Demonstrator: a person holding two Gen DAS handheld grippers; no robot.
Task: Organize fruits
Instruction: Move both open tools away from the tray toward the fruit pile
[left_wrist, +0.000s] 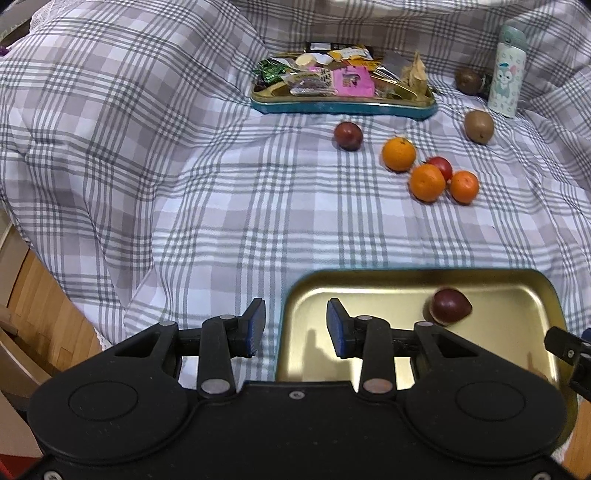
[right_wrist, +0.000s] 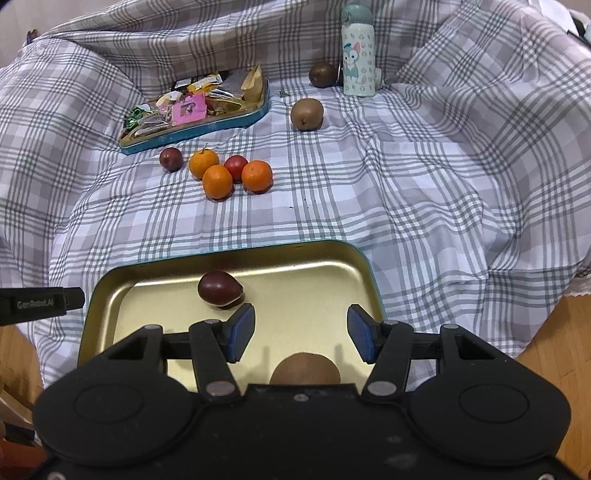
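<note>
Left gripper (left_wrist: 295, 328) jaws narrow, empty; right gripper (right_wrist: 301, 332) parted, empty. Gold tray (right_wrist: 343, 258) holds a dark plum (right_wrist: 218, 288) and kiwi (right_wrist: 304, 369). For the loose oranges (right_wrist: 218, 181), judge: approach squarely, close gently, avoid nudging neighbours

The left gripper (left_wrist: 295, 326) points steeply down, its blue-padded fingers (left_wrist: 255, 328) parted by a narrow gap with nothing between them; this is as near to closed as it gets. The right gripper (right_wrist: 301, 332) tilts down at much the same angle, its jaws standing wider apart and empty. In the right view, part of the left gripper shows at the left edge.
</note>
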